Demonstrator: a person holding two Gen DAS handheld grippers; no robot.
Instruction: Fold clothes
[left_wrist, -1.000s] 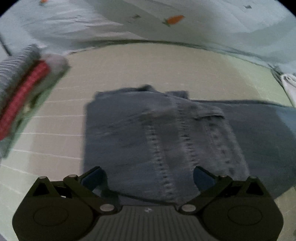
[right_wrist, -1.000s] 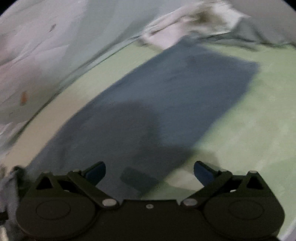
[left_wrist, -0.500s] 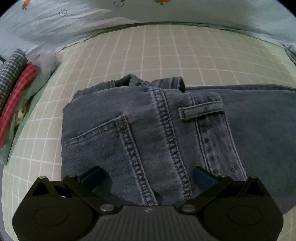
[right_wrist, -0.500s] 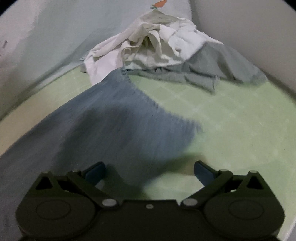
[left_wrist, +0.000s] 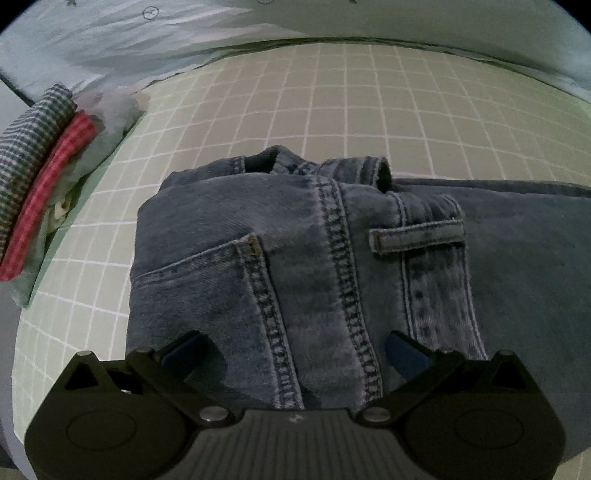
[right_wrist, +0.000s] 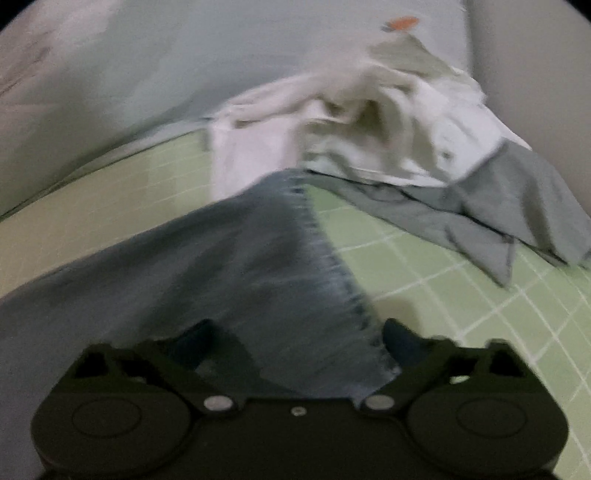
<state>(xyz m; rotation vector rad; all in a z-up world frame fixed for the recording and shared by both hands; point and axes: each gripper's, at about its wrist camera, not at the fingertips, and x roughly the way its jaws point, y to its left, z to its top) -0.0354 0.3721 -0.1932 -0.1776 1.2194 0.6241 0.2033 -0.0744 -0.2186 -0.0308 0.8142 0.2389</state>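
Observation:
Blue jeans (left_wrist: 332, 266) lie flat on a green grid mat (left_wrist: 332, 103). The left wrist view shows their waist end with a back pocket, a belt loop and the seat seam. My left gripper (left_wrist: 293, 349) hovers low over the seat, open, with denim under and between its fingers. In the blurred right wrist view the leg (right_wrist: 258, 266) ends in a stitched hem near my right gripper (right_wrist: 299, 332). Its jaws are closing with the hem's corner between them, and the pads stand apart from the cloth.
A stack of folded clothes (left_wrist: 37, 177), checked blue, red and pale, sits at the mat's left edge. Beyond the hem lie a crumpled white pile (right_wrist: 351, 129) and a grey garment (right_wrist: 498, 206). A pale printed sheet (left_wrist: 147, 44) borders the mat.
The left gripper came in closer over the jeans' waist end, then held still. The right gripper slid along the leg to its hem, and its jaws have narrowed a little.

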